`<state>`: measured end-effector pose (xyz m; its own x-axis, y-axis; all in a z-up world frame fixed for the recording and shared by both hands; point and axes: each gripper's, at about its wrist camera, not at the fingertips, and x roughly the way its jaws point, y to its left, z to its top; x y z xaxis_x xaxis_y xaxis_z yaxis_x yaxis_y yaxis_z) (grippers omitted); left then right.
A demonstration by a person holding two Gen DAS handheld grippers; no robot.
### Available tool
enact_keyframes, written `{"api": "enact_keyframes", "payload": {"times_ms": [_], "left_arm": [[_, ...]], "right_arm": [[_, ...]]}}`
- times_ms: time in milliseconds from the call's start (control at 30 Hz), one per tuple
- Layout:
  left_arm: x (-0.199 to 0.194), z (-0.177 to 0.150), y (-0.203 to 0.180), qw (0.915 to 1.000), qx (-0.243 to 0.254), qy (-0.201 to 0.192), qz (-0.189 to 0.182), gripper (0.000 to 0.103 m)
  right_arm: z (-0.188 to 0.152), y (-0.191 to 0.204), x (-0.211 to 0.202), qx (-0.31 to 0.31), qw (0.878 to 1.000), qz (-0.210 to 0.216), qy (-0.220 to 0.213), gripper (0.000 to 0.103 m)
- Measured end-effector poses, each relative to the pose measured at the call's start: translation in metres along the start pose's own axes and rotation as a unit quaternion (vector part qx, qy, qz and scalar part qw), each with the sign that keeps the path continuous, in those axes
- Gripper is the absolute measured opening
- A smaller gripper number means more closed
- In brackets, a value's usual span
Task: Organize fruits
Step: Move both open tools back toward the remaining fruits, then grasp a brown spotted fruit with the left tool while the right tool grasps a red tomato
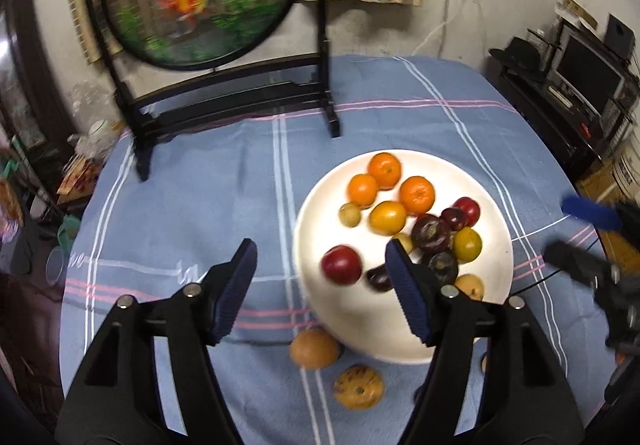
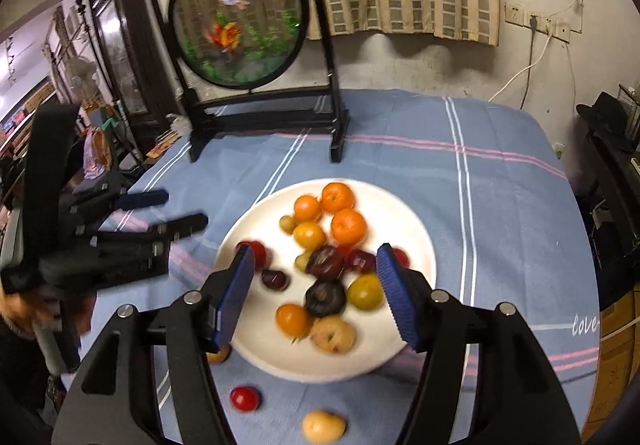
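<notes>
Overhead, both hand-held grippers, left [image 1: 320, 269] and right [image 2: 316, 277], jaws apart, empty, above round fruits [image 2: 320, 245]

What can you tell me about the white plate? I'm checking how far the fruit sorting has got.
The white plate is round, shallow and glossy, ceramic by its look. It sits flat on the blue striped tablecloth, in front of the round fish screen. It holds three oranges, yellow, red and dark purple fruits, clustered in the middle and far half. A few fruits lie off it on the cloth by its near rim. Neither gripper touches it.
</notes>
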<state>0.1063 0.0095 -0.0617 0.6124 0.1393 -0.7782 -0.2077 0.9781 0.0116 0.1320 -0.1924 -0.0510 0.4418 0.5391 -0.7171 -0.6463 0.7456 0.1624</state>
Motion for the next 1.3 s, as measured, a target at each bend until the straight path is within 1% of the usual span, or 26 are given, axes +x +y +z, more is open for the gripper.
{"api": "enact_keyframes", "payload": {"times_ms": [100,200,267,400,567,600,633,667,700,767,867,967,1133,1300], "left_arm": [[-0.007,-0.018,0.017,0.9997,-0.023,0.009,0.005,0.073],[-0.007,-0.047,0.035,0.9981,-0.048,0.037,0.009,0.073],[-0.007,-0.064,0.043,0.9967,-0.059,0.053,0.013,0.073],[-0.005,-0.095,0.054,0.9935,-0.076,0.083,0.017,0.073],[-0.01,-0.118,0.056,0.992,-0.078,0.098,0.018,0.074],[-0.011,-0.122,0.055,0.9919,-0.076,0.1,0.018,0.074],[-0.011,-0.124,0.054,0.9918,-0.074,0.102,0.017,0.074],[-0.011,-0.125,0.052,0.9917,-0.073,0.105,0.016,0.074],[-0.01,-0.126,0.049,0.9915,-0.072,0.108,0.015,0.074],[-0.009,-0.127,0.042,0.9918,-0.065,0.11,0.009,0.074],[-0.005,-0.125,0.028,0.9925,-0.051,0.111,-0.003,0.074],[0.004,-0.123,0.009,0.993,-0.037,0.111,-0.017,0.074],[0.031,-0.121,-0.015,0.9898,-0.032,0.134,-0.037,0.074],[0.053,-0.118,-0.027,0.9884,-0.029,0.146,-0.032,0.074]], "right_arm": [[-0.035,0.016,0.002,-0.009,0.999,0.016,0.037,0.064],[-0.075,0.037,0.018,-0.027,0.995,0.028,0.087,0.064],[-0.095,0.05,0.031,-0.04,0.992,0.028,0.113,0.064],[-0.111,0.063,0.051,-0.052,0.989,0.021,0.137,0.064],[-0.115,0.068,0.071,-0.059,0.985,0.019,0.158,0.064],[-0.117,0.069,0.074,-0.066,0.984,0.015,0.162,0.059],[-0.118,0.071,0.077,-0.071,0.983,0.015,0.171,0.046],[-0.119,0.072,0.08,-0.074,0.981,0.013,0.177,0.04],[-0.121,0.074,0.081,-0.08,0.981,0.01,0.179,0.029],[-0.122,0.076,0.08,-0.088,0.98,0.005,0.176,0.029],[-0.12,0.07,0.067,-0.071,0.984,0.016,0.165,0.029],[-0.116,0.06,0.055,-0.054,0.987,0.017,0.153,0.029],[-0.121,0.047,0.043,-0.032,0.988,0.015,0.148,0.029],[-0.128,0.038,0.038,-0.015,0.989,0.018,0.149,0.029]]}}
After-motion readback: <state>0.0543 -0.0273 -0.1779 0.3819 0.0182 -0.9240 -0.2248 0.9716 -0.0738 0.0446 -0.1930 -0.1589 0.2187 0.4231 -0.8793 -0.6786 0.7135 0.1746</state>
